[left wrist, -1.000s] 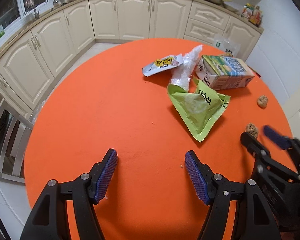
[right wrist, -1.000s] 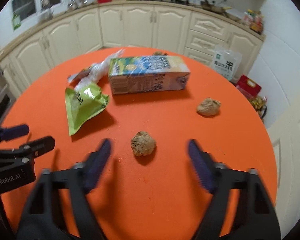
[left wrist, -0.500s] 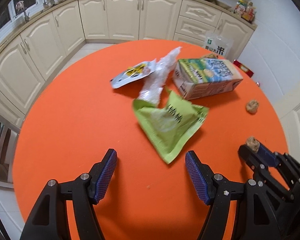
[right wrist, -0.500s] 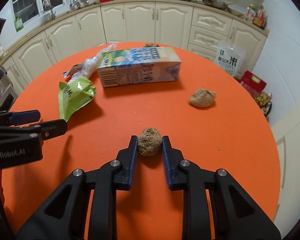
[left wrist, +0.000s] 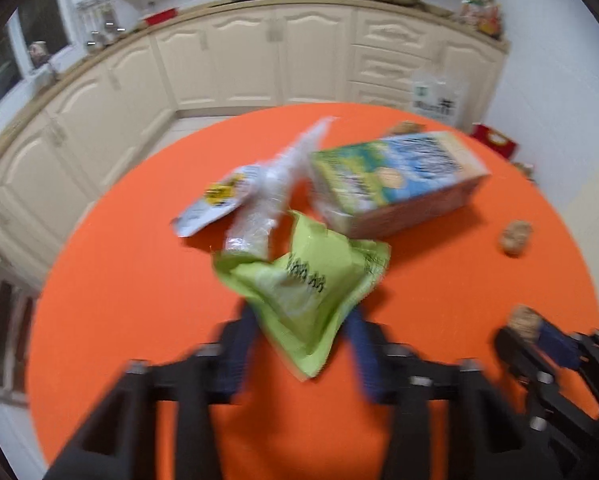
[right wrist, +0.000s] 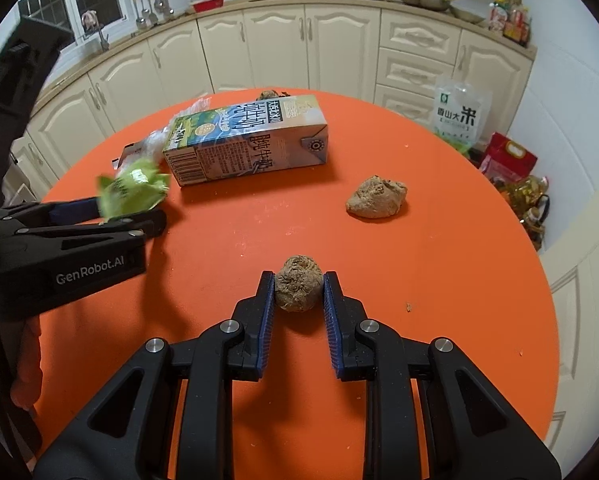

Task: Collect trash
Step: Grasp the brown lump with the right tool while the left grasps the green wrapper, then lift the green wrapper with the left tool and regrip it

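2 hand-held grippers, right (right wrist: 298, 294) clamping brown lump (right wrist: 298, 283), left (left wrist: 299, 346) closing around green wrapper (left wrist: 304, 286), milk carton (right wrist: 245, 139) lying flat

Left wrist view motion-blurred; right sharp, evenly lit, fisheye-warped.

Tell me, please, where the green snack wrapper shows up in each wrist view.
Left wrist: green snack wrapper at lower centre, between the left gripper's fingers.
Right wrist: green snack wrapper at left edge, middle height.
Shared landmark: the milk carton lying just beyond it.
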`<action>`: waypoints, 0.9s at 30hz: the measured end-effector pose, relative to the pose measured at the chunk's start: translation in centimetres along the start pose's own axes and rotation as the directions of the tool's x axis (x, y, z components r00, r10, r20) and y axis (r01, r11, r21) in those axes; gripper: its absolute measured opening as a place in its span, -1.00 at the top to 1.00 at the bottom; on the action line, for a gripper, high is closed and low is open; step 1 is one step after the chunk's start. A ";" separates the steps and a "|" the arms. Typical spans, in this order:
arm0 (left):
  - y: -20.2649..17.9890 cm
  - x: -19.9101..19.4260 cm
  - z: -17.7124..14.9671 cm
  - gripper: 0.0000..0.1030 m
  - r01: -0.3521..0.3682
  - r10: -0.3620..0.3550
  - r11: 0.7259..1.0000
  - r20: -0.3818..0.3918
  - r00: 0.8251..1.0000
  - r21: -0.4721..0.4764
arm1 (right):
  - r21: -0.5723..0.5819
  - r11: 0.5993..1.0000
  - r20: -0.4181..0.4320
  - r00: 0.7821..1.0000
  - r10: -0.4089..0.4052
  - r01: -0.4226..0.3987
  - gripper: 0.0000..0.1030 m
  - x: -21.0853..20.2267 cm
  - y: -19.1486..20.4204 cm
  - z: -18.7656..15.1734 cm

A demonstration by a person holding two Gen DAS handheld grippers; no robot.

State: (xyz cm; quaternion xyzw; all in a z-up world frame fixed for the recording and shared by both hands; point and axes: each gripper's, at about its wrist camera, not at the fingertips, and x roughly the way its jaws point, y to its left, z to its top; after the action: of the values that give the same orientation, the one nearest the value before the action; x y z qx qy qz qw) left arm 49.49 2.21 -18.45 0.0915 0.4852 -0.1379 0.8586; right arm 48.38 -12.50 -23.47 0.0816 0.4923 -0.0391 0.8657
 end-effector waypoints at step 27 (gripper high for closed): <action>-1.7 -6.8 -5.7 0.79 0.047 -0.048 0.999 0.025 0.999 0.015 | 0.050 0.999 0.048 0.999 -0.015 0.013 0.57 -5.9 0.0 -2.6</action>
State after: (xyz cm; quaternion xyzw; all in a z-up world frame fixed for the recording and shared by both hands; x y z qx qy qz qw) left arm 41.00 3.27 -15.62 0.0845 0.4754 -0.1629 0.8604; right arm 43.18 -12.15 -19.66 0.0986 0.4705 -0.0593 0.8749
